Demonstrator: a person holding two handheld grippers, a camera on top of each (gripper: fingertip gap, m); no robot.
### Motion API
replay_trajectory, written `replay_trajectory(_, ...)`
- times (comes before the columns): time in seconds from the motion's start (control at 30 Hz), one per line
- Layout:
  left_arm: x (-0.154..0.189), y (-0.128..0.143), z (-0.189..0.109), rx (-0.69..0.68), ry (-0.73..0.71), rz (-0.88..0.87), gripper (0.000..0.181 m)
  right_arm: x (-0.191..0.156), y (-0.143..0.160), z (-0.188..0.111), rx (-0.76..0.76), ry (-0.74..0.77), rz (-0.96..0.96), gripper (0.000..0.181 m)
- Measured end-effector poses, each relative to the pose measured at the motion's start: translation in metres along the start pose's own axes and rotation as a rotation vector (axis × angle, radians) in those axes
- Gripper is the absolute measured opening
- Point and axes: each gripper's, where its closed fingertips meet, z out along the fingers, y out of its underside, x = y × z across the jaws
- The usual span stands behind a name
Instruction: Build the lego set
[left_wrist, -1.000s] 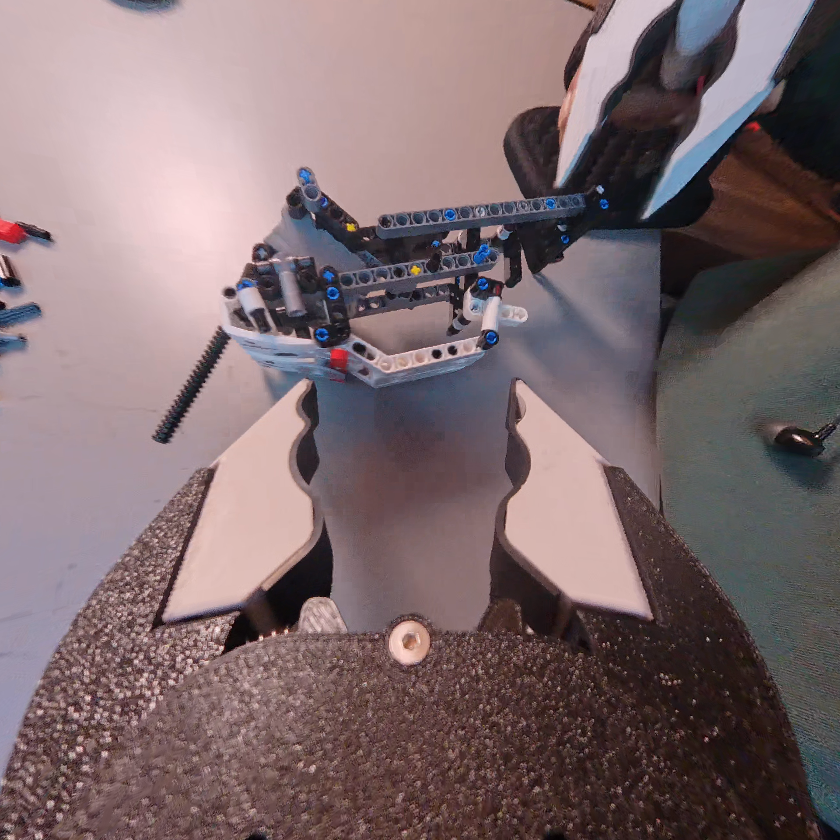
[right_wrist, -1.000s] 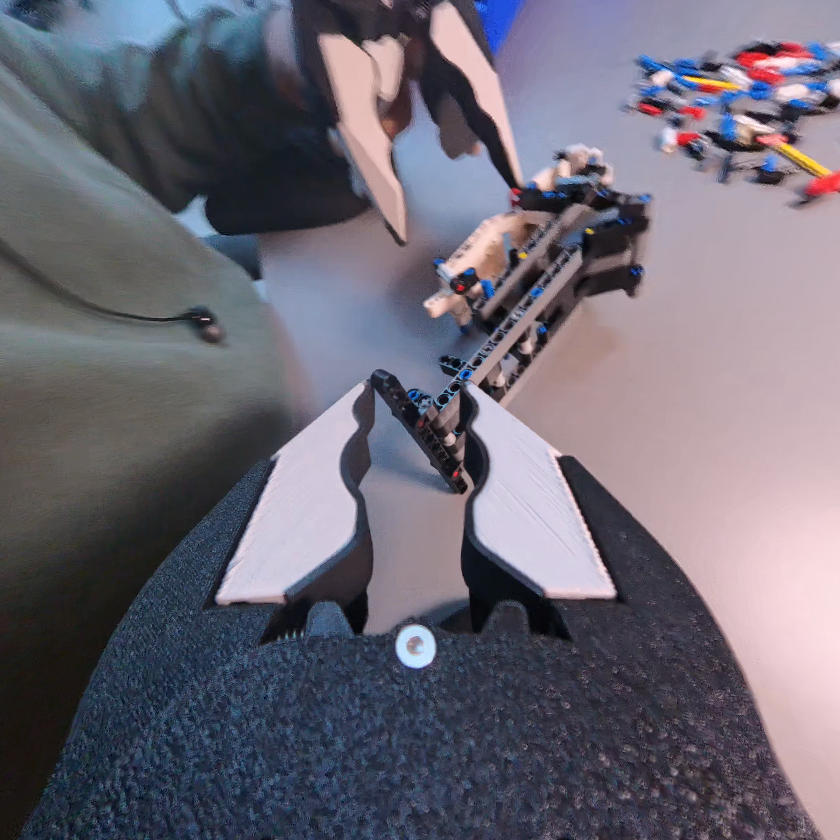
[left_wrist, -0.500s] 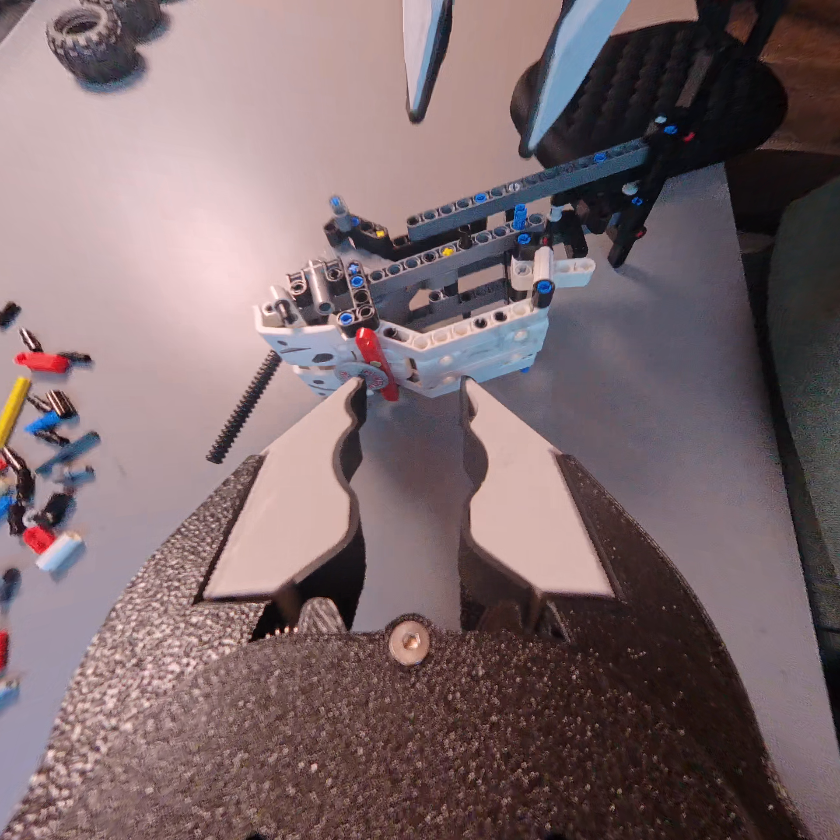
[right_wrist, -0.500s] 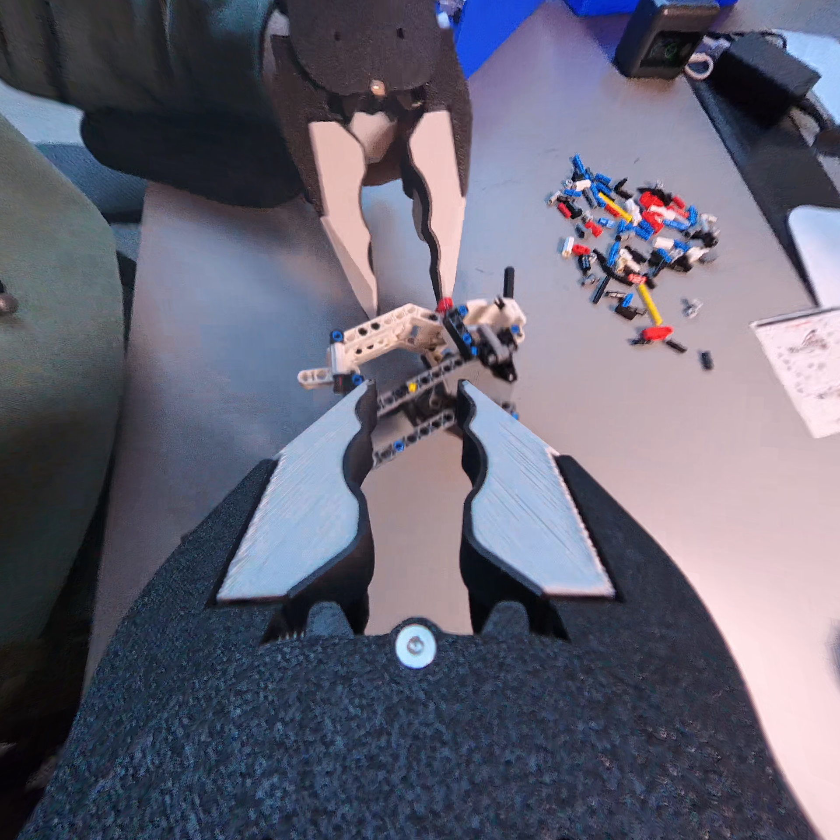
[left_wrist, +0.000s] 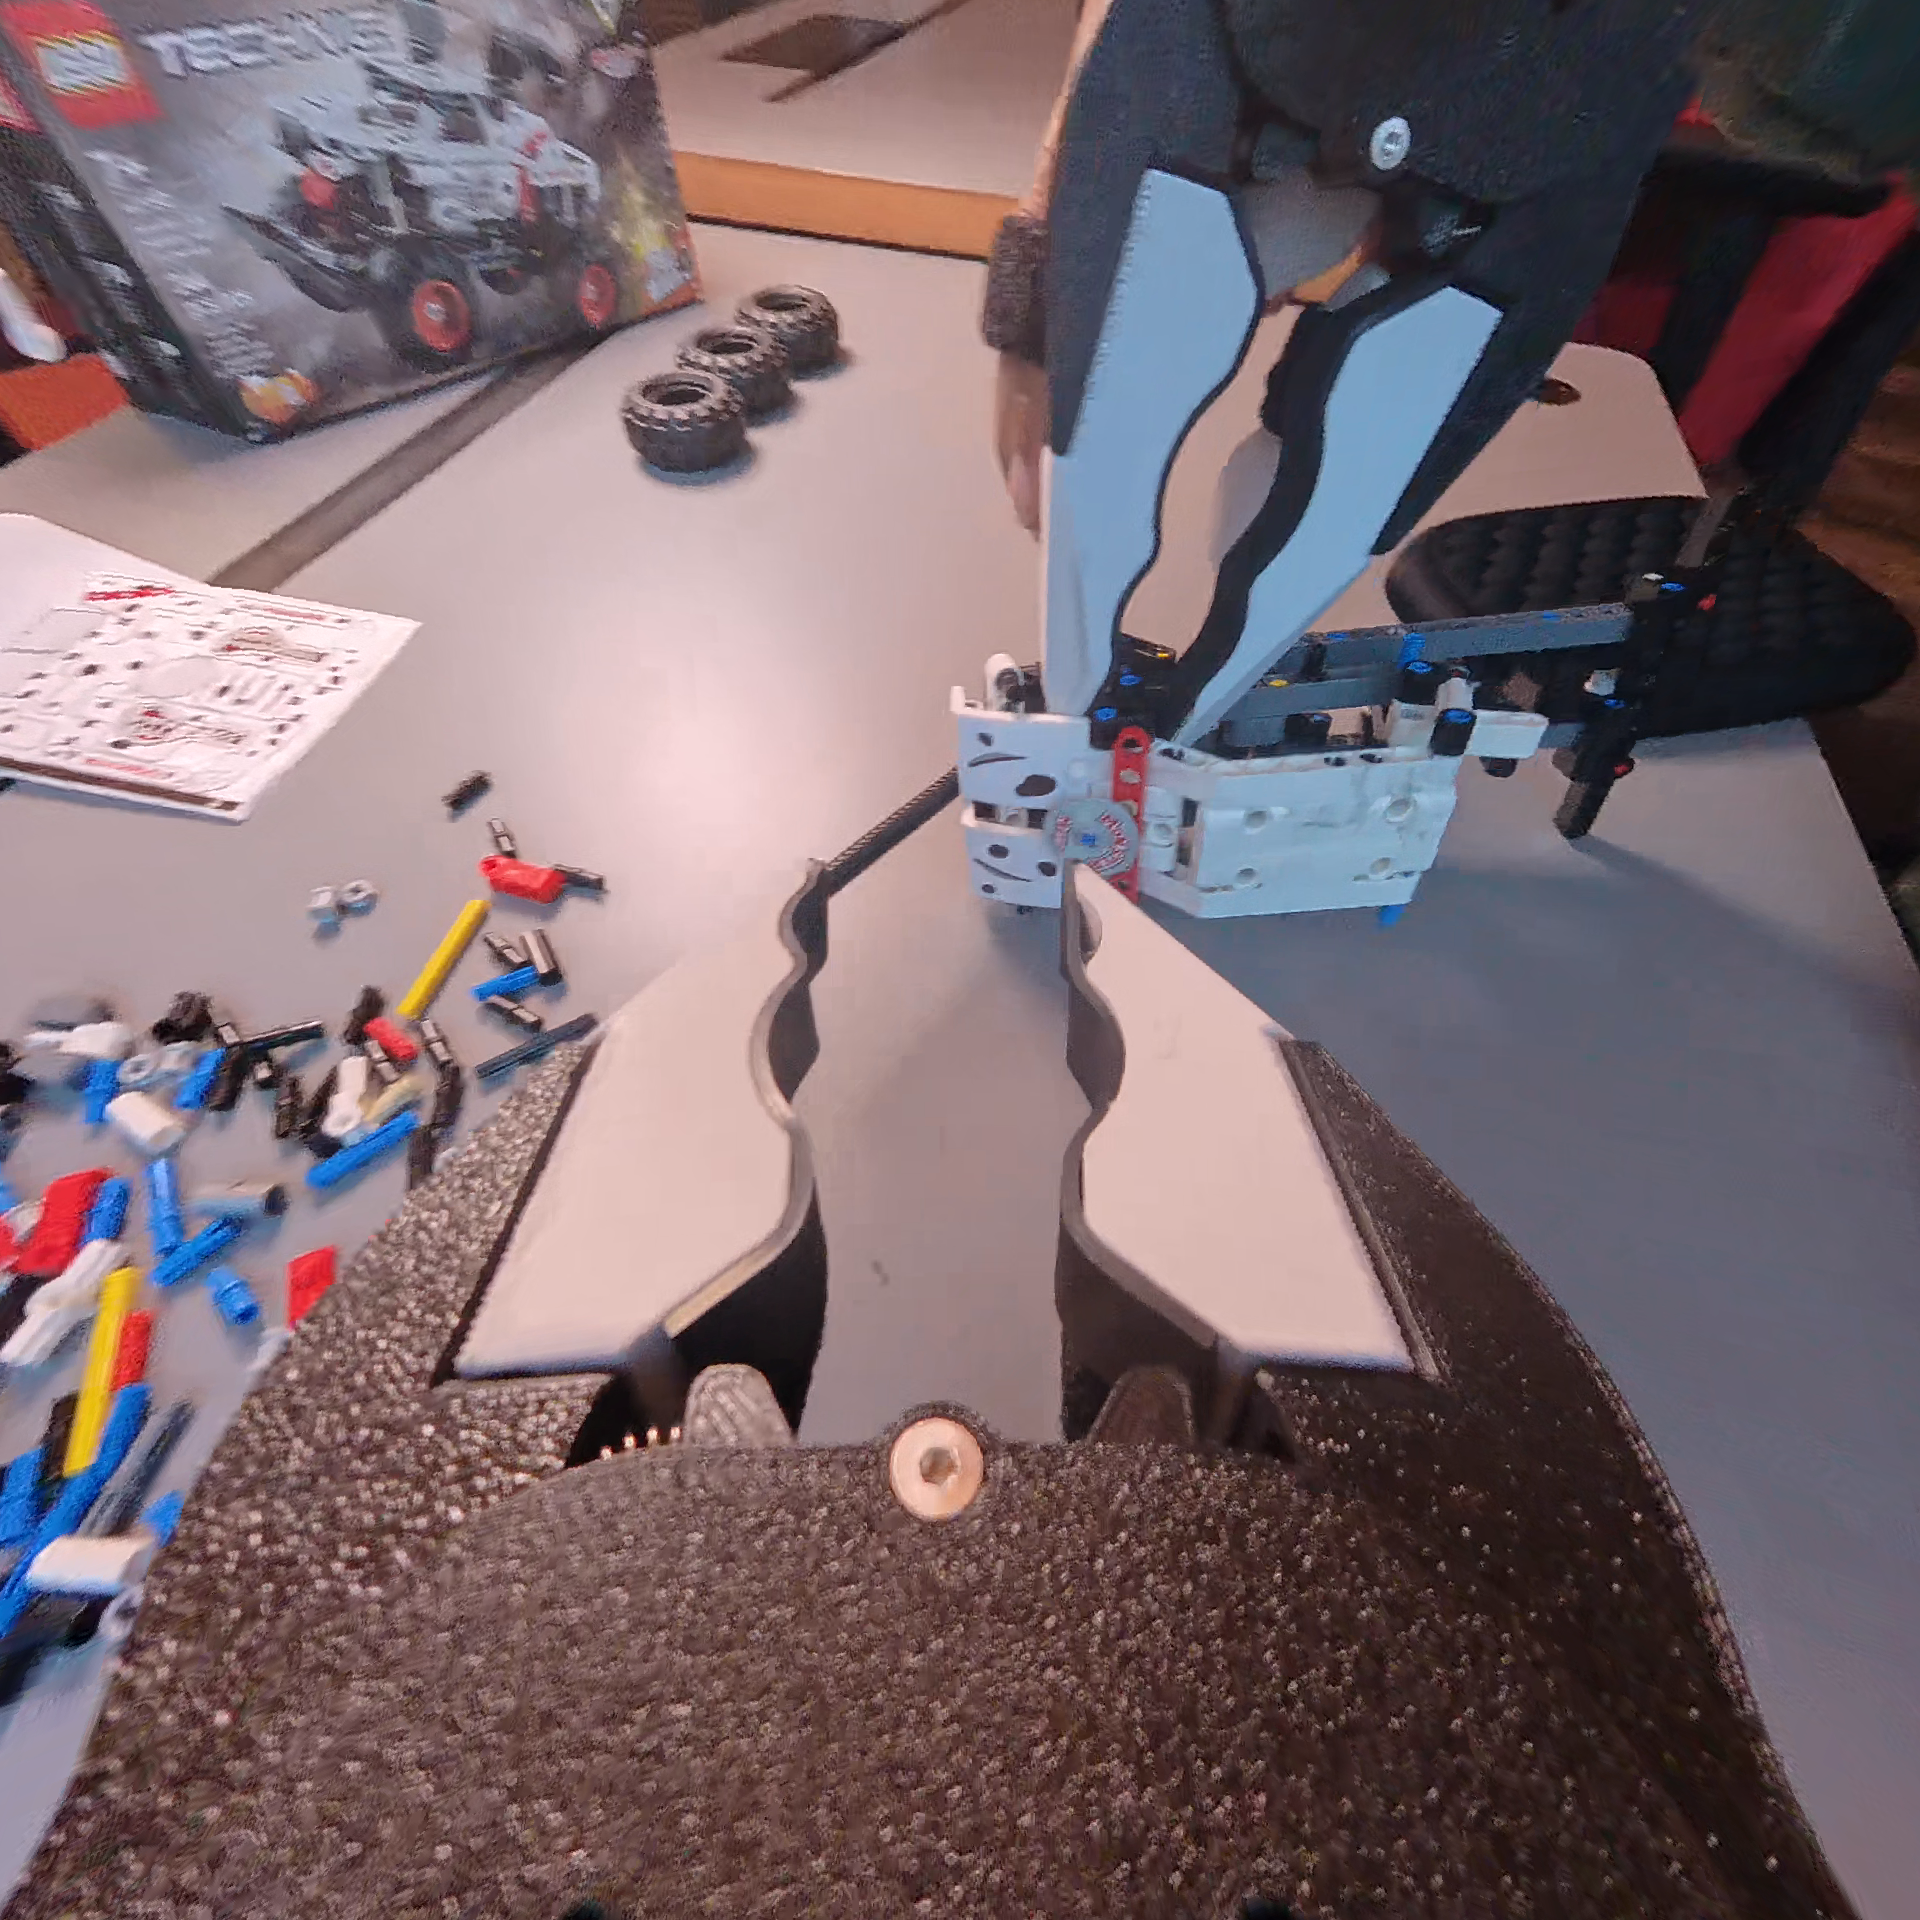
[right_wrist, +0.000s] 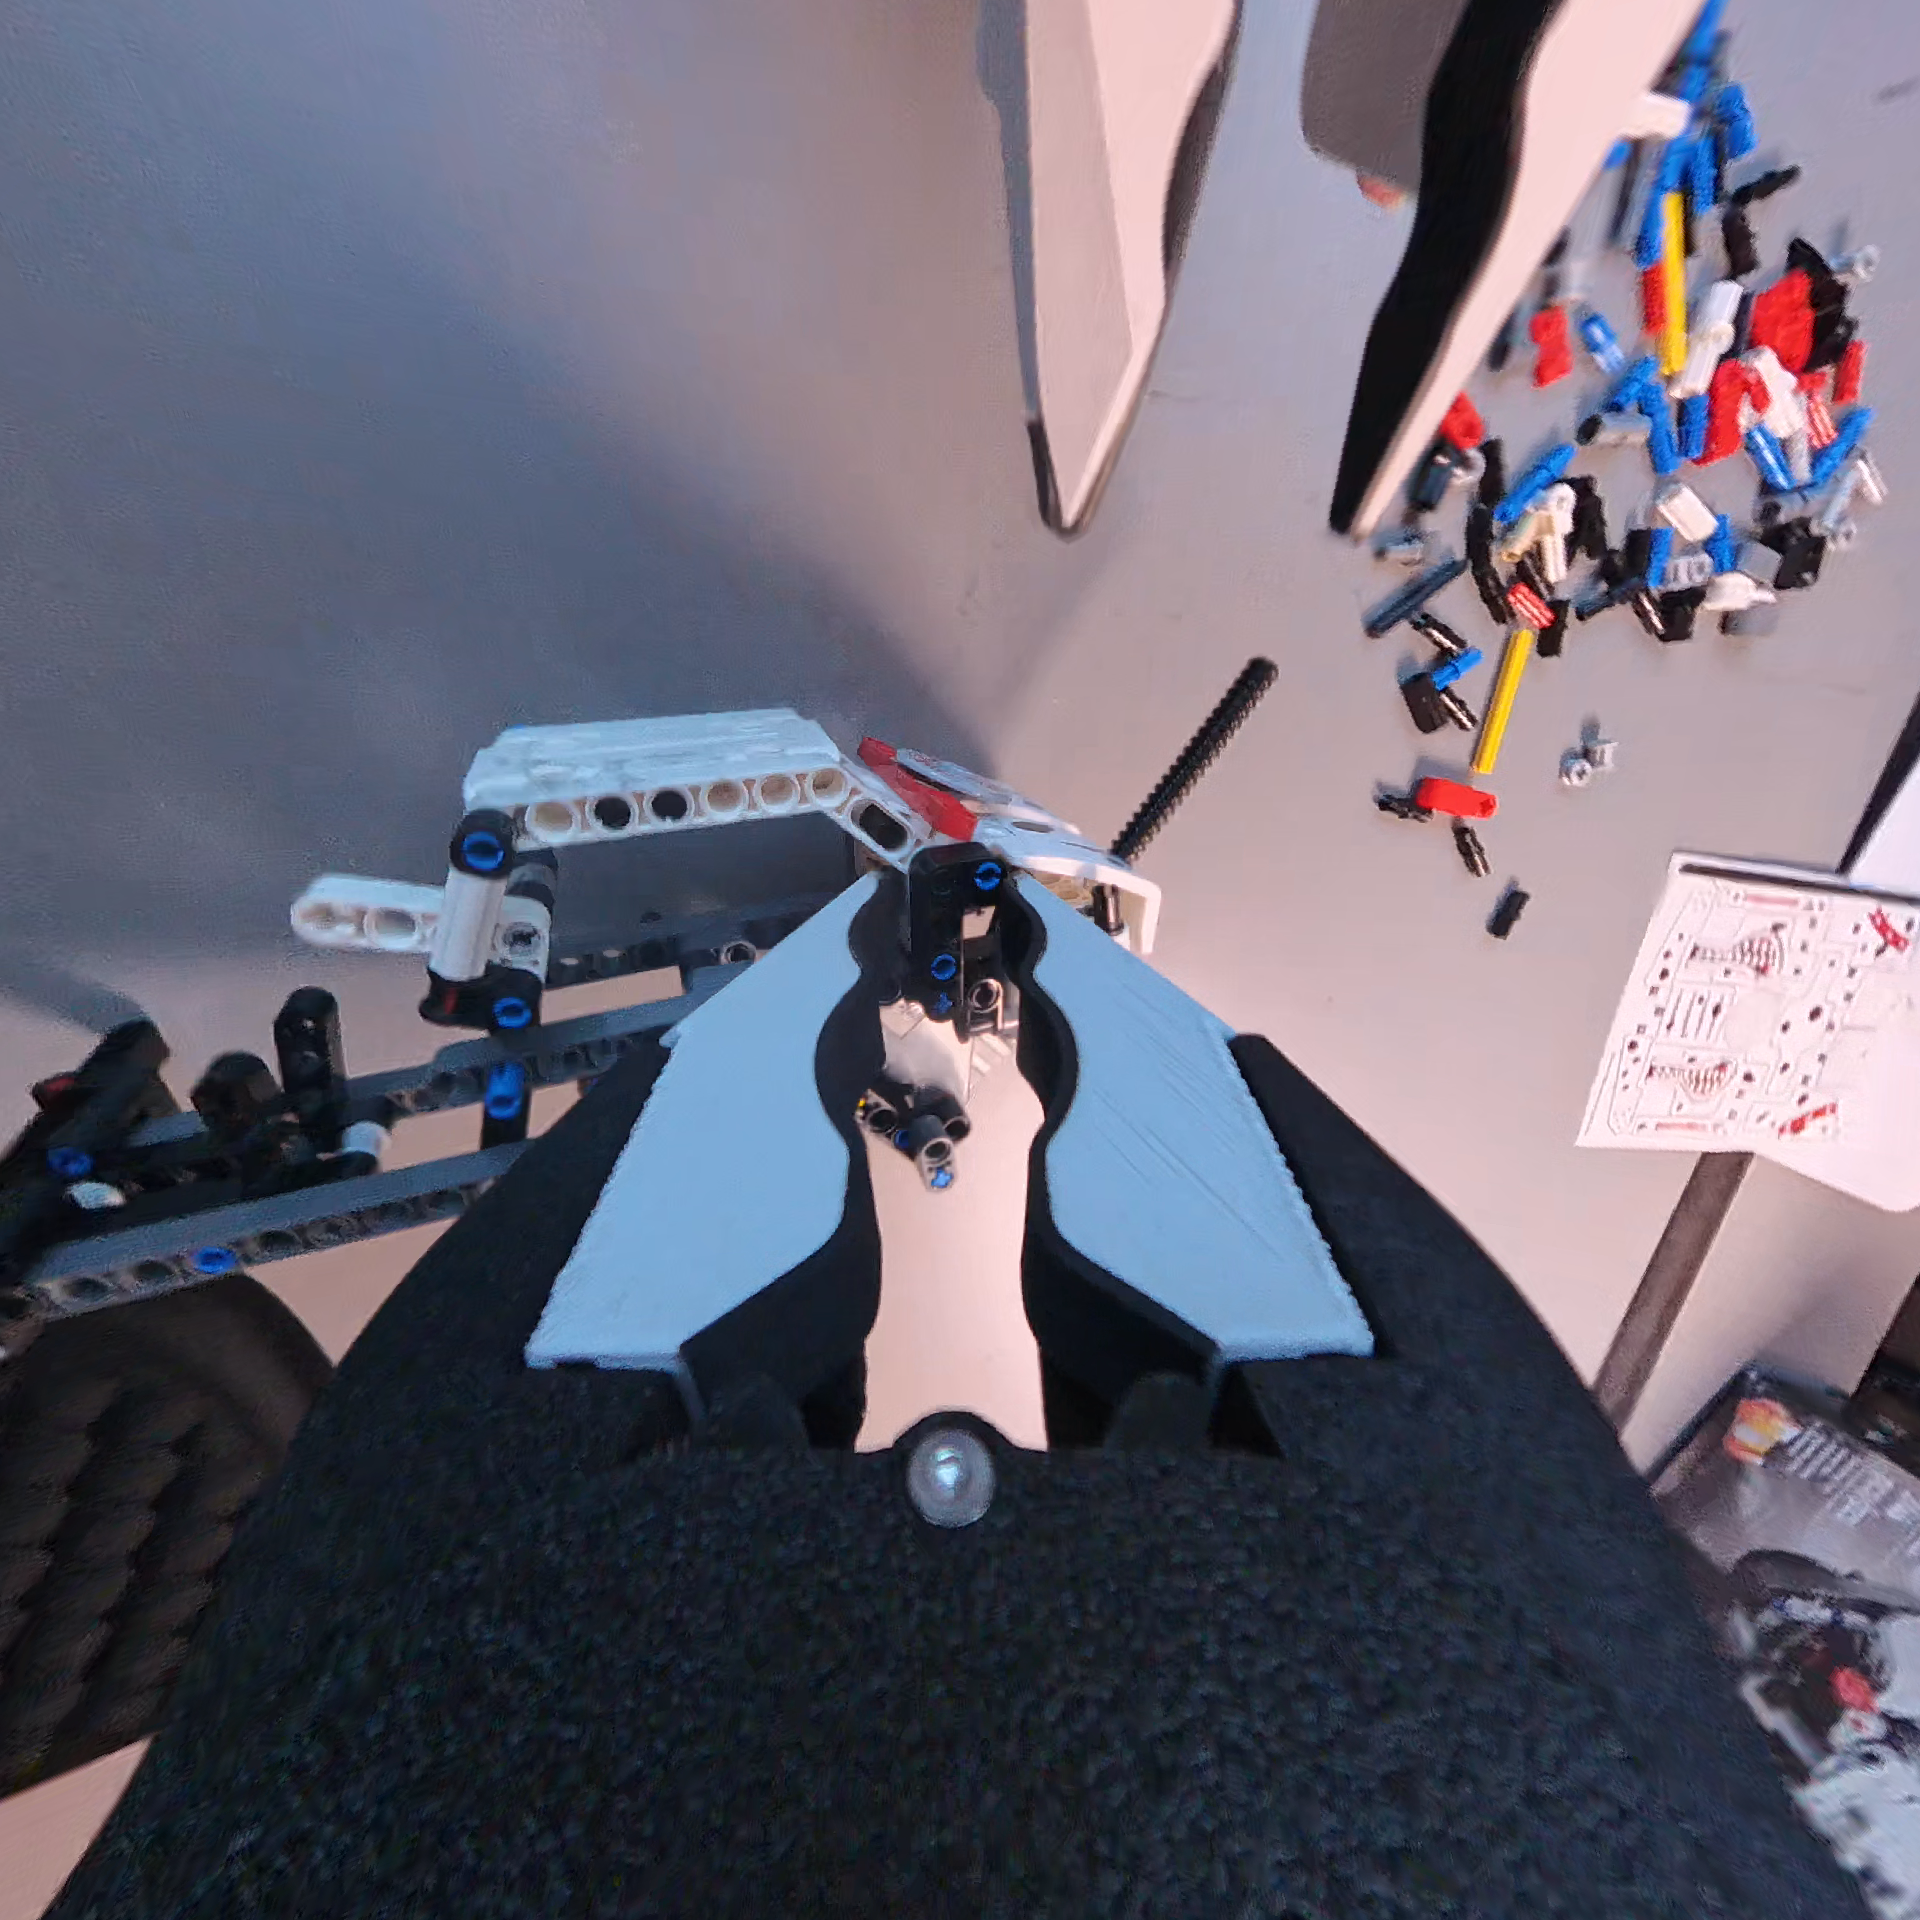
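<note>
Two grippers: right gripper (right_wrist: 940, 883) seemingly pinches the studded-beam chassis (left_wrist: 1247, 821) (plastic) — left gripper (left_wrist: 940, 894) spread.

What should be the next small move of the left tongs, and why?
Probably ease the open left tongs forward onto the white end of the lego chassis to steady it. The right tongs are closed on a black piece on top, and the left tips sit just short, touching nothing.
</note>
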Motion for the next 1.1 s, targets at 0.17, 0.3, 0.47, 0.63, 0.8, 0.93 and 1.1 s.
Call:
replay_trajectory(0.17, -0.016, -0.016, -0.021, 0.122, -0.007, -0.117, 0.064, 0.049, 0.03, -0.035, 0.136, 0.22, 0.527, 0.016)
replay_trajectory(0.3, -0.007, -0.018, -0.018, 0.126, 0.069, -0.172, 0.077, 0.075, 0.072, -0.058, 0.282, 0.439, 0.915, 0.014)
replay_trajectory(0.47, 0.02, -0.012, -0.003, 0.03, 0.089, -0.064, 0.087, 0.07, 0.123, -0.049, 0.493, 0.642, 1.263, 0.014)
replay_trajectory(0.63, 0.024, 0.011, 0.029, -0.128, -0.058, 0.078, 0.09, 0.052, 0.118, -0.051, 0.66, 0.749, 1.388, 0.015)
replay_trajectory(0.8, -0.004, 0.041, 0.042, -0.346, -0.259, 0.364, 0.059, 0.04, 0.087, -0.044, 0.699, 0.655, 1.327, 0.018)
replay_trajectory(0.93, -0.007, 0.048, 0.041, -0.327, -0.195, 0.296, 0.041, 0.04, 0.076, -0.041, 0.745, 0.597, 1.281, 0.025)
replay_trajectory(1.1, -0.016, 0.042, 0.029, -0.25, -0.16, 0.202, 0.002, 0.033, 0.067, -0.037, 0.731, 0.546, 1.233, 0.022)
